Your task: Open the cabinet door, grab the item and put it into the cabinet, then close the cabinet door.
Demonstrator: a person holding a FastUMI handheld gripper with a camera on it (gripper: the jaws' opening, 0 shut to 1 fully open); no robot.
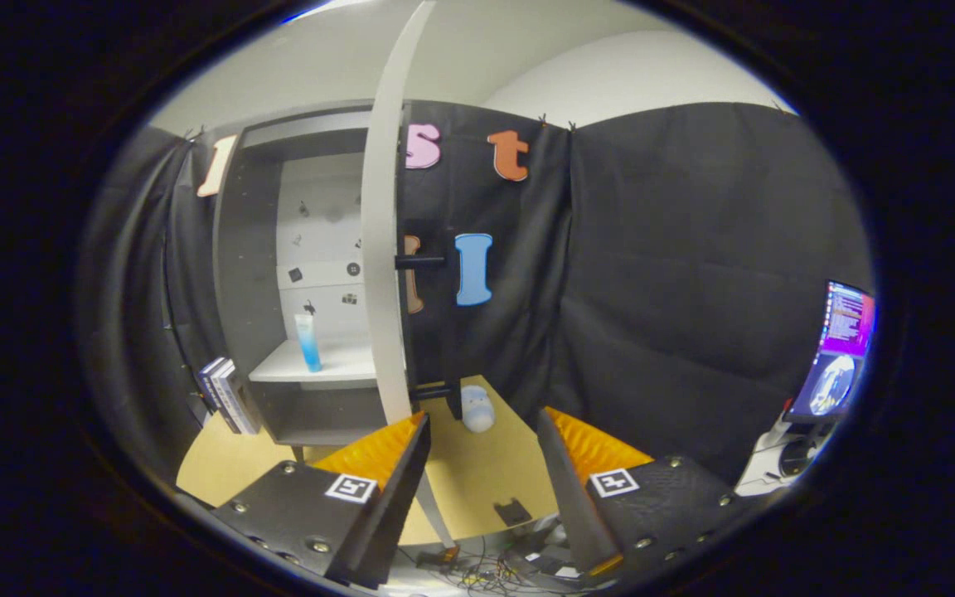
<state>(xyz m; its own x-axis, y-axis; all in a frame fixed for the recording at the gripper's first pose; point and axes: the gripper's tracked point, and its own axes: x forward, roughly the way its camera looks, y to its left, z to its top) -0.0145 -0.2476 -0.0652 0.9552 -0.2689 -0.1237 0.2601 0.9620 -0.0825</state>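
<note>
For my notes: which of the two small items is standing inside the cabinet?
The blue tube, upright on the cabinet shelf. The pale rounded item sits on the table outside.

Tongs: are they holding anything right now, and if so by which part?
Nothing is held. The tongs are open, with only bare table between the fingers. The blue bottle stands on the cabinet shelf, beyond the open door.
</note>
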